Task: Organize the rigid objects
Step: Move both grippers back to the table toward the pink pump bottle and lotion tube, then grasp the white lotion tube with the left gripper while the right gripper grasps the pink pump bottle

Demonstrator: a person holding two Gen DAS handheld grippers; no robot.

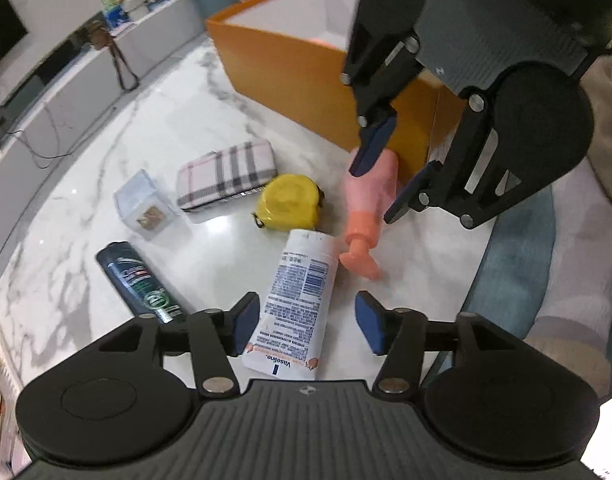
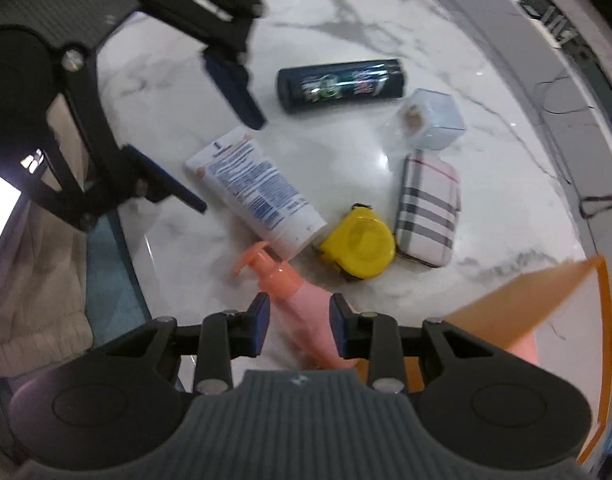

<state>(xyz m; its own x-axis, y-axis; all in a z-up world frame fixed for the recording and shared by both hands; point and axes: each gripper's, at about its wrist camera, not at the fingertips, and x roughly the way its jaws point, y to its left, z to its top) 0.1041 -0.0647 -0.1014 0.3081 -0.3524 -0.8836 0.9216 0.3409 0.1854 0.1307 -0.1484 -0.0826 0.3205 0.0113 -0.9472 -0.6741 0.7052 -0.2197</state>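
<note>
A pink pump bottle (image 2: 301,320) (image 1: 368,200) is between the pads of my right gripper (image 2: 299,328), which is shut on its body; the gripper also shows from outside in the left wrist view (image 1: 382,188). My left gripper (image 1: 308,326) is open, its pads on either side of a white Vaseline tube (image 1: 299,304) (image 2: 257,188) lying on the marble table (image 1: 153,128). A yellow tape measure (image 1: 289,202) (image 2: 358,246), a plaid pouch (image 1: 225,174) (image 2: 428,210), a dark can (image 1: 139,282) (image 2: 340,84) and a clear box (image 1: 143,204) (image 2: 428,120) lie around. The orange box (image 1: 289,68) (image 2: 546,300) stands beside the pink bottle.
The table's edge curves at the left (image 1: 29,208). A grey counter (image 1: 105,64) with clutter runs behind the table. A teal and white rug (image 1: 522,264) lies past the table edge on the right.
</note>
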